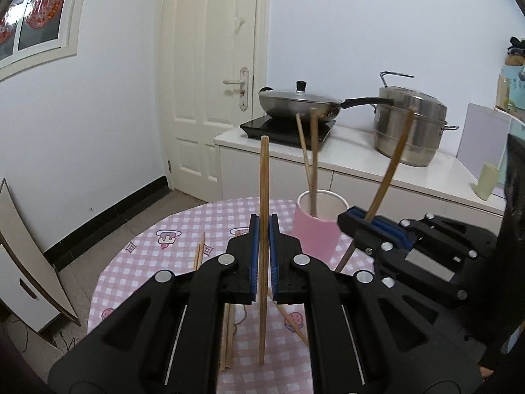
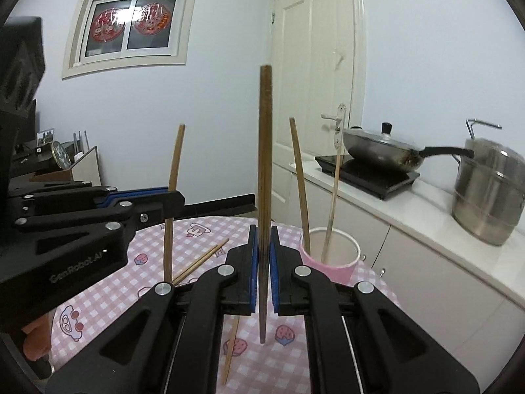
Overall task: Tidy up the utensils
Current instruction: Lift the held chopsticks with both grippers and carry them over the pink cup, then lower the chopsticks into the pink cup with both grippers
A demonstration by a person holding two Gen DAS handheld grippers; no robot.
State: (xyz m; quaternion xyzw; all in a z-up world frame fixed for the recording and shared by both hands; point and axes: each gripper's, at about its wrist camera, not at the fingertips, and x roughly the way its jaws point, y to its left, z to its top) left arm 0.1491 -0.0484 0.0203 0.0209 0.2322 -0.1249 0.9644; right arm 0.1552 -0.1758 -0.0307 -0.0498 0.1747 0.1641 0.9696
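We hold one chopstick [image 1: 263, 246] upright in the left gripper [image 1: 264, 259], another [image 2: 264, 197] in the right gripper [image 2: 262, 269], jaws pinching mid-shaft, near the pink cup [image 2: 331, 256] at the bench's far edge. Light, stiff, slippery: grip centrally.

r gripper [image 2: 262, 256] jaws tight on upright chopstick [image 2: 264, 164], pink cup [image 2: 331, 262] w/ two sticks just right

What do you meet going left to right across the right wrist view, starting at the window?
Window → left gripper shut on a chopstick → right gripper clamping its own chopstick → pink cup → lidded wok → steel pot.
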